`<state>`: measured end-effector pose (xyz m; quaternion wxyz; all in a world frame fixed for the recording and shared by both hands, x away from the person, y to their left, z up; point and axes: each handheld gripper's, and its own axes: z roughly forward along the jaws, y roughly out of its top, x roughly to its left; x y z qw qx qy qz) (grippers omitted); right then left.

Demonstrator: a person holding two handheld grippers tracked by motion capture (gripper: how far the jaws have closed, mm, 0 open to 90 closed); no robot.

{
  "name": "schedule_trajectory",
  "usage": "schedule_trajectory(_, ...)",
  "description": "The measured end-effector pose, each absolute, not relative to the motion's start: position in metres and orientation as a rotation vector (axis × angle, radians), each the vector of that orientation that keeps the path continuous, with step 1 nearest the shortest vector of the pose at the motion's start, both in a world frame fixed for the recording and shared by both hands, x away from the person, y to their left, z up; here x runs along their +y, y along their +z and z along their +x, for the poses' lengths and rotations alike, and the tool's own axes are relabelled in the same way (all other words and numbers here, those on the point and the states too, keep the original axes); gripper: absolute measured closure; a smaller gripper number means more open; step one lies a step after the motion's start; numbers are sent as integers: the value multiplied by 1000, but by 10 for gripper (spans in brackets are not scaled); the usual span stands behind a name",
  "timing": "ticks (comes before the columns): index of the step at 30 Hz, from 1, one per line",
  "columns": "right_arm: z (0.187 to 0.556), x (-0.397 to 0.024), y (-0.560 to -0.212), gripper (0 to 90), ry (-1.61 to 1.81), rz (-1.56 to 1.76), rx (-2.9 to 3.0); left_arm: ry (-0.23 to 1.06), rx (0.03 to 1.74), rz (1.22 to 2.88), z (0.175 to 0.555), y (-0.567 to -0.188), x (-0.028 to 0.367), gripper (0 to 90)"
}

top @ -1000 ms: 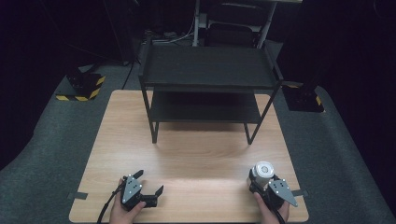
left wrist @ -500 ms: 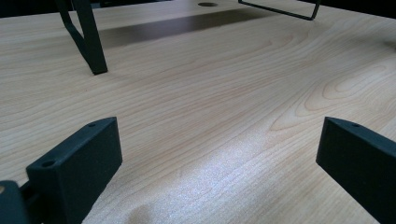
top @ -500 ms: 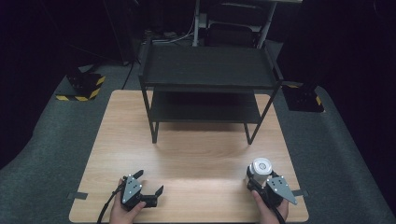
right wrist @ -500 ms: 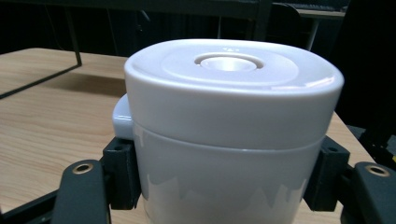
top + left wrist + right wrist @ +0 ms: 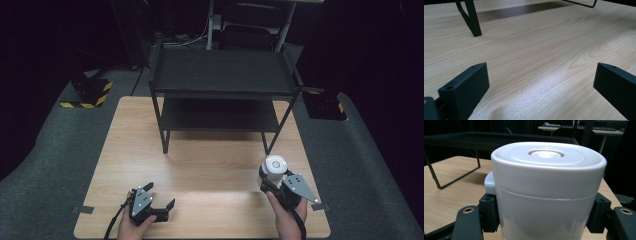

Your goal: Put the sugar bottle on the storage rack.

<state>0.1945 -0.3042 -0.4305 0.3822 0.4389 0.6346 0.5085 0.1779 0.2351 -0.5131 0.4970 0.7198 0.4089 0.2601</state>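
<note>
Dark room all round, grey carpet under a pale wood bench (image 5: pixel 200 165) lit from above.

White canister (image 5: pixel 274 167), lidded, sits at lower right of the high view, near the bench's right edge. Lid (image 5: pixel 548 155) is on; a raised round button sits at its centre. Contents cannot be seen through the opaque wall.

Right claw (image 5: pixel 272 181) is pinching the canister: in the right gripper view both black jaws press the body just below the lid seam, one on each side. Whether the base rests on the wood or is raised, I cannot tell.

Left claw (image 5: pixel 161 205) at lower left of the high view, jaws spread wide with nothing between them, low over bare wood. Well apart from the canister.

Black two-tier shelf rack (image 5: pixel 222 92) stands at upper centre of the high view, on the far half of the bench. Both tiers look bare.

Judgement: the grasp looks made, the carry not yet begun. The rack is the likely destination. Next move calls for a lift that keeps the canister upright, then travel forward and left, clearing the rack's front right leg (image 5: pixel 277 127) and the rim of whichever tier is chosen. The smooth wall may slip if the squeeze eases.
</note>
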Motion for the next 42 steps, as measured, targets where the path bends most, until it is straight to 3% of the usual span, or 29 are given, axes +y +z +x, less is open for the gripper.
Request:
schedule_trajectory(25,265,-253,-352,304,1413,1031,1647,617,980,1752,179,-512,237,5)
schedule_trajectory(42,322,-217,-347,305,1407,1051,1646,613,971,1752,179,-513,238,5)
